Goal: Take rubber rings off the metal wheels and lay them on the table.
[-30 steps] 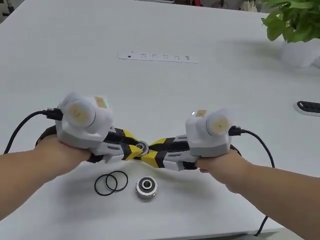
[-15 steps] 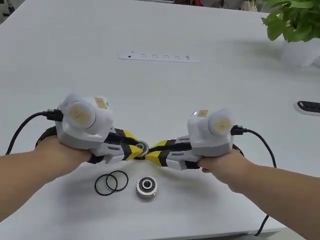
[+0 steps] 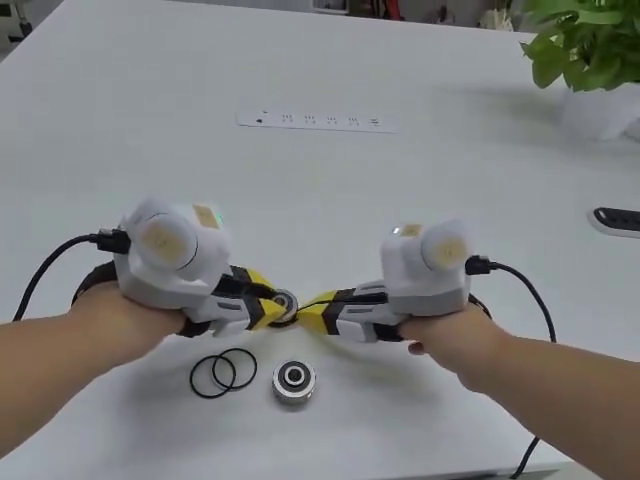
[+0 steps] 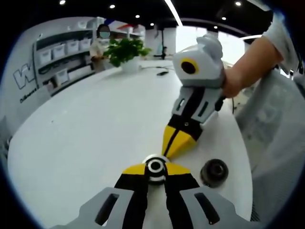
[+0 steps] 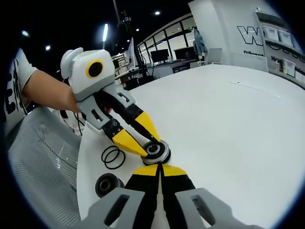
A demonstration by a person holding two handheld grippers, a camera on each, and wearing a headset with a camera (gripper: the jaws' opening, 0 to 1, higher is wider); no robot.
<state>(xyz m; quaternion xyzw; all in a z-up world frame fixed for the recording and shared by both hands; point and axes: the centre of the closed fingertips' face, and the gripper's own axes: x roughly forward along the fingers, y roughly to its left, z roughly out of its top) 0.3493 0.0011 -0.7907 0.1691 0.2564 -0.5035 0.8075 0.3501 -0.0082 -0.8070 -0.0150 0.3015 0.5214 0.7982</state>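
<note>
Wheel (image 3: 283, 300) stays clamped in my left gripper (image 3: 271, 306) at lower centre, and my right gripper (image 3: 309, 303), jaws closed at its rim, has drawn slightly rightward, so I judge the ring begins coming off, though I cannot see it.

An open-plan office or lab: a wide white desk (image 3: 450, 180) with a socket strip (image 3: 315, 120); wall shelves (image 4: 62, 59) of bins; monitors (image 5: 164, 55); a potted plant (image 3: 590, 45).

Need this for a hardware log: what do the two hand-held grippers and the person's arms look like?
The left hand-held gripper and right hand-held gripper match: rounded white housings with a pale yellow disc, grey frames, pointed black-and-yellow jaws, a black cable from each. Forearms are bare; short white sleeves.
</note>
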